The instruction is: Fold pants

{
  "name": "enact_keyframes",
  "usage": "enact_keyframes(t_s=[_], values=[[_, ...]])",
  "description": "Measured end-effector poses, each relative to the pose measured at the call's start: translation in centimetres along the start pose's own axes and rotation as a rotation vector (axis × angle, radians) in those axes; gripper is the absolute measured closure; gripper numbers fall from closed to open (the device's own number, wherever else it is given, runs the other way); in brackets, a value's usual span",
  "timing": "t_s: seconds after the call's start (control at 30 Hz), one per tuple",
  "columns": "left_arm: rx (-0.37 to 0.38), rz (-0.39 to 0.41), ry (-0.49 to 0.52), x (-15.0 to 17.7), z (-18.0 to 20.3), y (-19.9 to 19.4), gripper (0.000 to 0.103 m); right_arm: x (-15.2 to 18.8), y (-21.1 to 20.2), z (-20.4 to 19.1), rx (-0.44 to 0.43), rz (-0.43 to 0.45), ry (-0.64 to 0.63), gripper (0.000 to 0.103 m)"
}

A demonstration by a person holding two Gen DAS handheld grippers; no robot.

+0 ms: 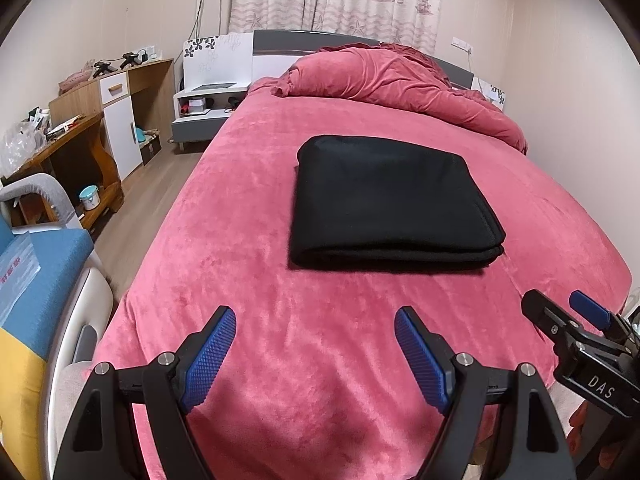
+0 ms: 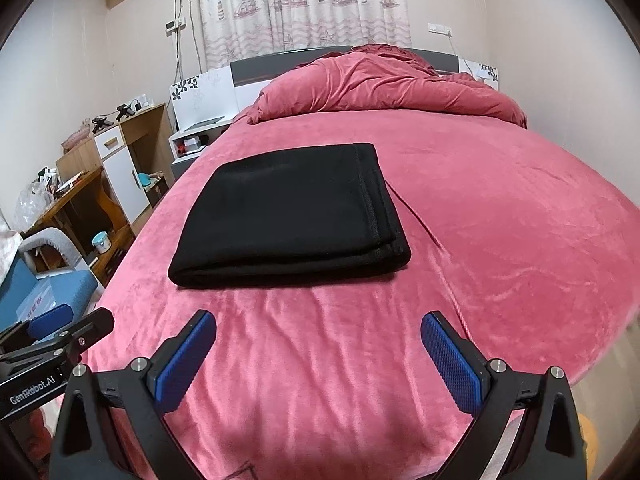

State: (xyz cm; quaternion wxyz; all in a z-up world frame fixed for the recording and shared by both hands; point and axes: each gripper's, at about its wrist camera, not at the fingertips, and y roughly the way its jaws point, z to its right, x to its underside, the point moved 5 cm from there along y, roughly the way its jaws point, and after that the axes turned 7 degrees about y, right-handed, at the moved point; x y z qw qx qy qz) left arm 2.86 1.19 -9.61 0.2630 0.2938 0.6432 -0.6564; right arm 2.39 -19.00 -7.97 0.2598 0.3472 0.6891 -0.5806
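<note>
Black pants [image 1: 388, 204] lie folded into a flat, neat rectangle on the red bed cover [image 1: 248, 208]; they also show in the right wrist view [image 2: 292, 212]. My left gripper [image 1: 315, 314] is open and empty, above the bed's near end, short of the pants. My right gripper [image 2: 319, 320] is open and empty too, held back from the pants' near edge. The right gripper shows at the right edge of the left wrist view [image 1: 556, 302]. The left gripper shows at the left edge of the right wrist view [image 2: 70, 322].
A bunched red duvet [image 1: 400, 80] lies at the headboard end. A wooden desk [image 1: 76, 152] and white cabinet [image 1: 120, 128] stand left of the bed. A blue-cushioned seat [image 1: 36, 280] stands near left. Bare red cover surrounds the pants.
</note>
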Motion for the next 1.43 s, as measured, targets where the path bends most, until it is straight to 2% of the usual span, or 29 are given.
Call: enact_keyframes(t_s=[1.13, 1.43], values=[[0.029, -0.042, -0.014, 0.6, 0.0, 0.6, 0.02, 0.5, 0.7, 0.1, -0.015, -0.039, 0.03, 0.0], [0.012, -0.051, 0.001, 1.0, 0.2, 0.9, 0.024, 0.7, 1.1, 0.2, -0.019, -0.056, 0.043, 0.0]])
